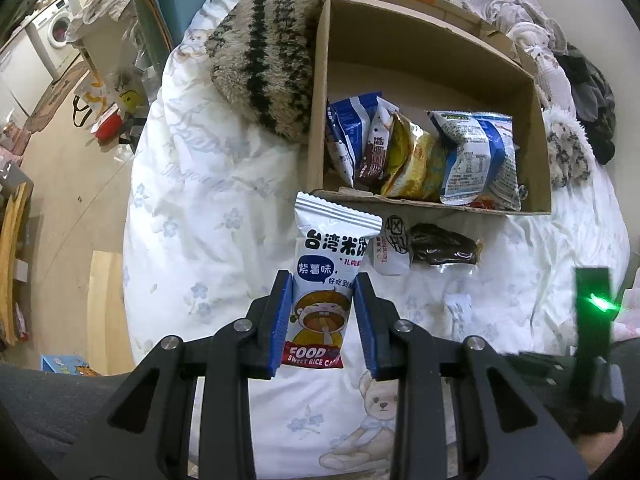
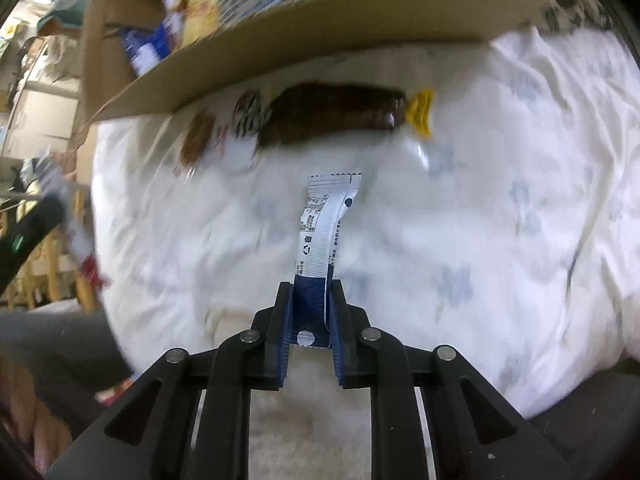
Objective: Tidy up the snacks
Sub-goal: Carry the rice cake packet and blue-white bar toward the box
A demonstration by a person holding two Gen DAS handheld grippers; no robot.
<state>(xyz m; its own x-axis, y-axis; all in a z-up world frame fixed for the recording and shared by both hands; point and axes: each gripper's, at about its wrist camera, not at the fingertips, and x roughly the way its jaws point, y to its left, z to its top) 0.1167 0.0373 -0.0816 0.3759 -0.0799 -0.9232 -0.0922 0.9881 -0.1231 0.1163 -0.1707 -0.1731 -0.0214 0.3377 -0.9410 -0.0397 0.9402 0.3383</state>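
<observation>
My left gripper [image 1: 323, 280] is shut on a white rice-cake packet [image 1: 328, 248] with a cartoon face, held upright just in front of the cardboard box [image 1: 320, 120]. Several snack packets [image 1: 472, 156] stand inside the box. A dark brown snack [image 1: 444, 248] and a small white packet [image 1: 394, 248] lie on the quilt by the box's near wall. My right gripper [image 2: 311, 286] is shut on a slim white-and-blue packet [image 2: 320, 224], above the quilt. Beyond it lie the dark brown snack [image 2: 332, 114] and the box [image 2: 320, 12], both blurred.
A striped fluffy cushion [image 1: 260, 60] leans against the box's left side. The white floral quilt [image 1: 200, 200] covers the bed, whose edge drops to the floor [image 1: 72, 180] on the left. Crumpled clothes [image 1: 592, 96] lie right of the box.
</observation>
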